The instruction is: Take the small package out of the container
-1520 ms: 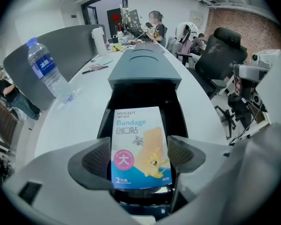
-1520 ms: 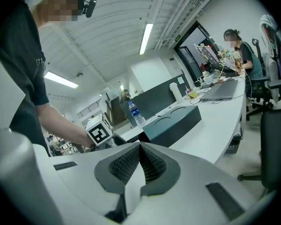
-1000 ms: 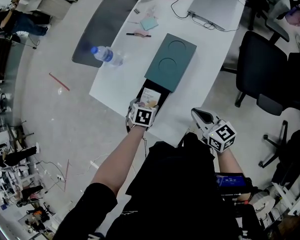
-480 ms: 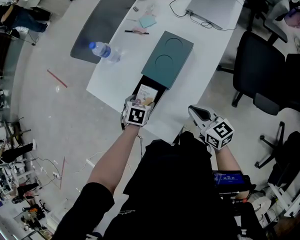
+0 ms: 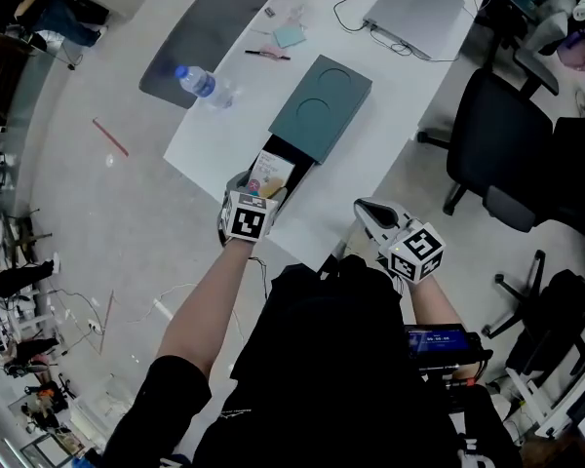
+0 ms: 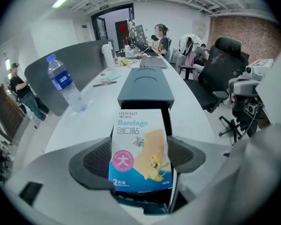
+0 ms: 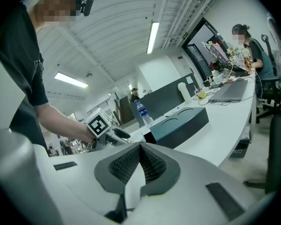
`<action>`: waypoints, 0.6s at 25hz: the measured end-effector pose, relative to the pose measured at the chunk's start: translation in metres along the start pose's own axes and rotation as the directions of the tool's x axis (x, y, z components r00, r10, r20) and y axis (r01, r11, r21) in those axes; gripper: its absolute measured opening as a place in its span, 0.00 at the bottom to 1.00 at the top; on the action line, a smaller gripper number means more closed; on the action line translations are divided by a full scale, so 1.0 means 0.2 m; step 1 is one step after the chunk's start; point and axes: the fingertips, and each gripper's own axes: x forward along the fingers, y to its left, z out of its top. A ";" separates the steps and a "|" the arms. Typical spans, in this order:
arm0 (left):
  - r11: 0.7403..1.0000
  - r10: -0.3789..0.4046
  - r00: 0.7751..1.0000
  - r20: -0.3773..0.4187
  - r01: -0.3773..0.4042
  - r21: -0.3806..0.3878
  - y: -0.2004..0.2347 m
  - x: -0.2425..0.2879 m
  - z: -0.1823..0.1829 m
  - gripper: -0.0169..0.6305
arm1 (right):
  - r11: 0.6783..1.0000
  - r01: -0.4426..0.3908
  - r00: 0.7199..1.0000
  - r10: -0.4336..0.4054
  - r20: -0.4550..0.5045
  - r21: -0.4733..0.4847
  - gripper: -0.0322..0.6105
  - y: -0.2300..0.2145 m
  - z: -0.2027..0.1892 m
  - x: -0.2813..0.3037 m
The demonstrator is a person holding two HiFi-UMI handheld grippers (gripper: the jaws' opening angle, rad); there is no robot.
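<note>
Compared with half a second ago, we find the left gripper (image 5: 253, 195) drawn back toward the near edge of the tabletop (image 5: 390, 96). Its jaws are pressed on either side of the small package (image 6: 139, 151), which stands upright between them. We judge the package nearly out, though we cannot tell if its lower edge has cleared. The teal container (image 5: 322, 105) lies flat with its black drawer (image 5: 291, 151) pulled open. We see nothing else in the drawer, though the package hides much of it. The right gripper (image 7: 139, 165) waits fully closed and empty, off the tabletop's near edge.
</note>
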 end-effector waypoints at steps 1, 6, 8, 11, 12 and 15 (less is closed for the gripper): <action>1.000 0.000 1.000 0.016 0.000 -0.007 0.00 -0.02 0.01 0.61 | 1.000 -0.009 1.000 0.009 -0.002 -0.005 0.09 0.00 0.00 0.01; 0.999 0.017 0.994 0.106 -0.011 -0.050 0.04 -0.15 0.06 0.61 | 0.998 -0.048 0.999 0.048 -0.004 -0.035 0.09 0.02 0.03 0.04; 0.997 0.025 0.989 0.145 -0.015 -0.072 0.03 -0.21 0.08 0.61 | 0.997 -0.061 0.998 0.061 -0.005 -0.052 0.09 0.03 0.06 0.04; 0.995 0.031 0.980 0.197 -0.011 -0.103 0.02 -0.27 0.11 0.61 | 0.994 -0.075 0.997 0.074 -0.012 -0.076 0.09 0.05 0.08 0.03; 0.994 0.033 0.977 0.211 -0.010 -0.108 0.02 -0.29 0.11 0.61 | 0.994 -0.077 0.997 0.076 -0.012 -0.081 0.09 0.06 0.09 0.04; 0.993 0.038 0.967 0.252 -0.008 -0.117 0.02 -0.37 0.13 0.61 | 0.992 -0.082 0.997 0.081 -0.016 -0.095 0.09 0.09 0.11 0.06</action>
